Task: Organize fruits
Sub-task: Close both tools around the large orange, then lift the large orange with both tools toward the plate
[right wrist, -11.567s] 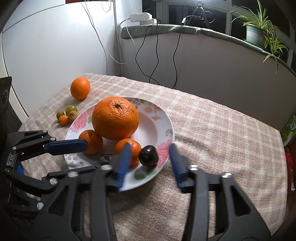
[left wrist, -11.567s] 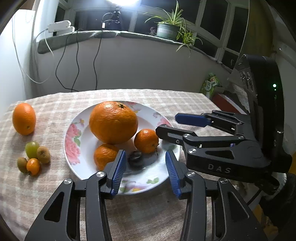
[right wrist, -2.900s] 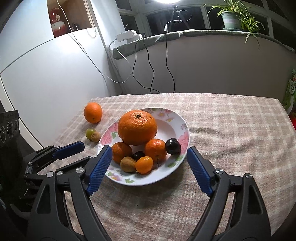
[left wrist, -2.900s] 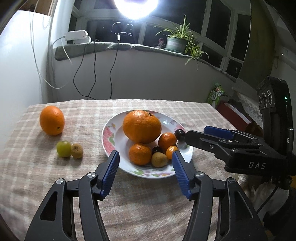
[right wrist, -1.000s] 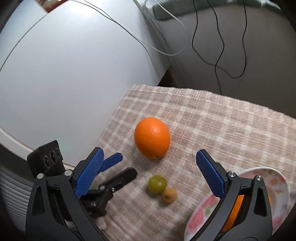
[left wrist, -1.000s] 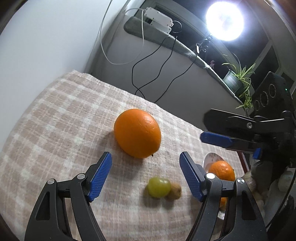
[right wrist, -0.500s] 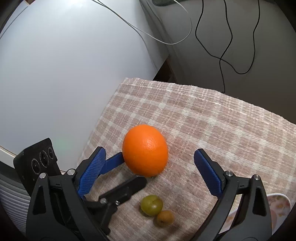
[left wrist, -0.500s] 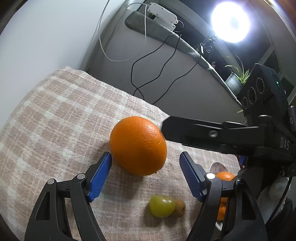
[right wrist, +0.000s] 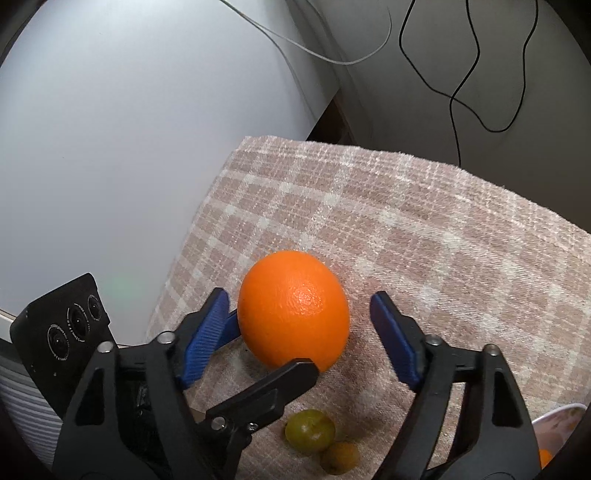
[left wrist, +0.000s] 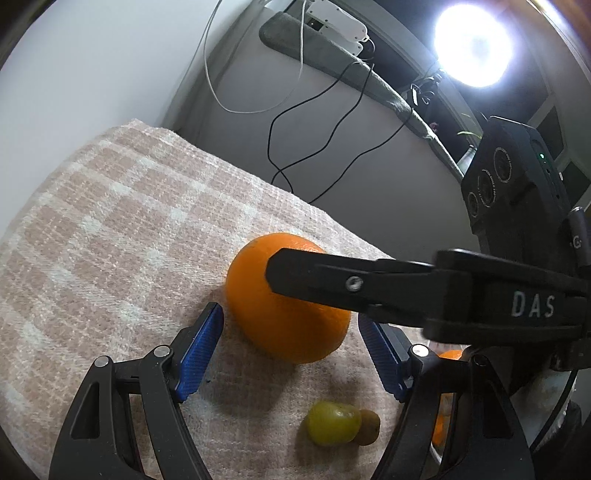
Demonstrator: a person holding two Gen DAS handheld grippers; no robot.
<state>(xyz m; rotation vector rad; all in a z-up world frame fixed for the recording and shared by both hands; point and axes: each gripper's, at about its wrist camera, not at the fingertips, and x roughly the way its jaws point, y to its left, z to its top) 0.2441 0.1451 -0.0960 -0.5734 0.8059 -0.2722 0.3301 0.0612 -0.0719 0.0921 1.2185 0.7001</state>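
My big round orange fruit [left wrist: 284, 314] sits on the pink and white checked tablecloth [left wrist: 110, 236], near the corner by the white wall [right wrist: 129, 129]. Just beside it, closer to me, lie a small green grape [left wrist: 332, 422] and a tiny brown fruit [left wrist: 369, 427]; those two touch each other. They are close to the orange, but I cannot tell if they touch it.

Black cables [left wrist: 314, 147] and a white cable [left wrist: 236, 99] hang down the grey wall behind the table. A white power strip [left wrist: 332, 20] lies on the ledge above, and a bright round lamp [left wrist: 474, 46] shines up there.

In the left wrist view, one black finger [left wrist: 369, 286] of my right gripper [right wrist: 299, 339] crosses in front of the orange and hides part of its top. In the right wrist view, a finger of my left gripper [left wrist: 291, 354] does the same at the bottom of the fruit.

The orange is a bit egg shaped. In the right wrist view its long side stands up and down. I cannot see its stem end.

Both of my grippers are spread wide, with the orange between their blue pads [right wrist: 207, 339]. Neither one is squeezing it.

The right gripper's body has white letters that read "DAS" [left wrist: 532, 304].

A flowery plate rim [right wrist: 554, 424] peeks in at the edge.
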